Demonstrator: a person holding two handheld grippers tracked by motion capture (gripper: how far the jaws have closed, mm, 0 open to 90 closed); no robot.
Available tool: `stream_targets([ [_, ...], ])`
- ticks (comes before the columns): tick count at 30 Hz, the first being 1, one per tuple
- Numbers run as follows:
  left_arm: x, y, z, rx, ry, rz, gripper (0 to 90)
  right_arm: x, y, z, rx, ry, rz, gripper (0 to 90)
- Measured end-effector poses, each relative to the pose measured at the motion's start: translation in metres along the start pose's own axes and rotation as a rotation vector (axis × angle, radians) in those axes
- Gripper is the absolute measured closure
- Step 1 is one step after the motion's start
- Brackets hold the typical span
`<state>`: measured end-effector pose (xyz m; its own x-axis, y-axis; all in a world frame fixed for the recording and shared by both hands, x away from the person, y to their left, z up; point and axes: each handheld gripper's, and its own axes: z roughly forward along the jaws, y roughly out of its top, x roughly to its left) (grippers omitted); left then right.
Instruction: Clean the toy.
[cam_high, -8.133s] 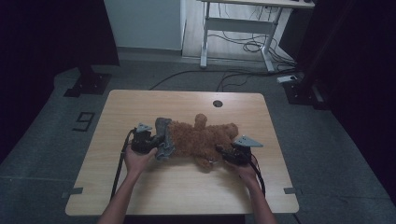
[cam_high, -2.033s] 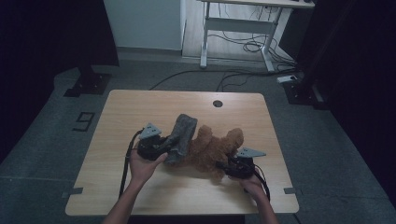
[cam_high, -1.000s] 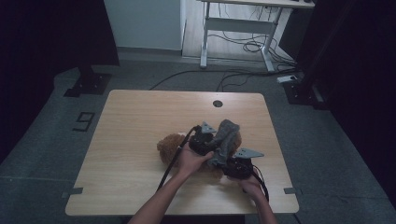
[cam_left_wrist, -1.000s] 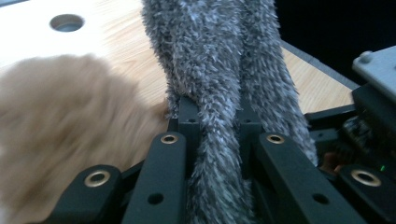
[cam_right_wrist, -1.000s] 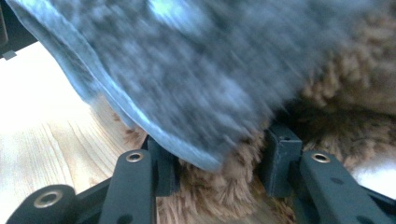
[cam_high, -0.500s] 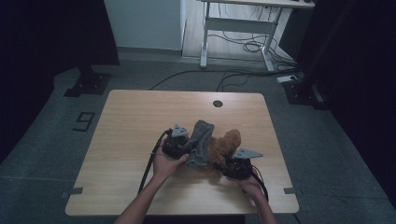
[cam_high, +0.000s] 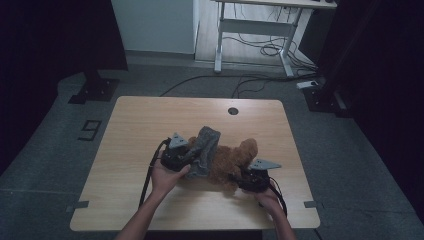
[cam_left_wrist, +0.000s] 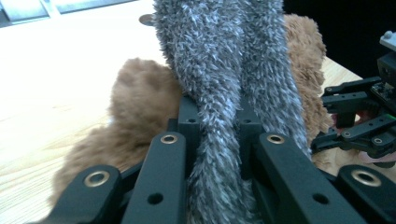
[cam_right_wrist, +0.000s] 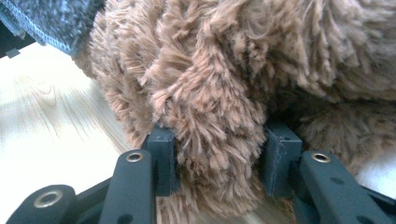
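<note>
Mid-fold: left gripper (cam_high: 186, 156) jaws clenched on grey fuzzy cloth (cam_high: 204, 150), right gripper (cam_high: 245, 180) jaws gripping brown fleece (cam_high: 235, 159). Bunched on desk (cam_high: 135, 125), smoothing left.

Table (cam_high: 130, 130): light wood, pale yellow-tan with fine straight grain; one small dark round hole near the far edge.

Furry cloth (cam_high: 235, 160): warm reddish brown throughout, long pile, shading darker in its folds.

Fuzzy cloth (cam_high: 204, 150): mid grey flecked with white fibre tips; its edge in the right gripper view carries a line of grey stitching.

Left gripper (cam_left_wrist: 218, 126): matt black jaws with brass-coloured rivets, grey plate on top.

Right gripper (cam_right_wrist: 218, 154): same black and brass, grey plate.

Floor (cam_high: 50, 150): dull grey.
</note>
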<state>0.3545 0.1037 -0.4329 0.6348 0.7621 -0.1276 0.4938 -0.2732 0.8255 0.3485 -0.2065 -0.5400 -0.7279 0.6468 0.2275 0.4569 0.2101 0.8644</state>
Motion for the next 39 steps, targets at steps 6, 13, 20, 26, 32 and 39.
stream_targets([
  [6, 0.003, 0.008, -0.006, -0.019, -0.004, -0.032, 78.1, -0.001, 0.000, 0.000, 0.003, 0.001, 0.002, 55.6],
  [13, -0.040, 0.050, 0.026, -0.025, -0.061, 0.039, 78.1, -0.003, -0.001, 0.000, 0.005, 0.003, 0.008, 55.6],
  [20, -0.075, 0.069, 0.090, 0.063, -0.115, 0.061, 78.0, -0.003, -0.002, -0.001, 0.004, 0.005, 0.006, 55.6],
  [26, -0.077, 0.062, 0.118, 0.129, -0.107, 0.055, 77.9, -0.004, -0.002, -0.001, 0.006, -0.002, 0.006, 55.7],
  [32, -0.055, 0.051, 0.102, 0.130, -0.075, 0.012, 77.8, -0.001, -0.003, 0.000, 0.008, -0.009, -0.007, 55.5],
  [39, -0.035, 0.038, 0.075, 0.117, -0.026, 0.015, 77.8, -0.001, -0.003, 0.000, 0.008, -0.009, -0.004, 55.4],
])
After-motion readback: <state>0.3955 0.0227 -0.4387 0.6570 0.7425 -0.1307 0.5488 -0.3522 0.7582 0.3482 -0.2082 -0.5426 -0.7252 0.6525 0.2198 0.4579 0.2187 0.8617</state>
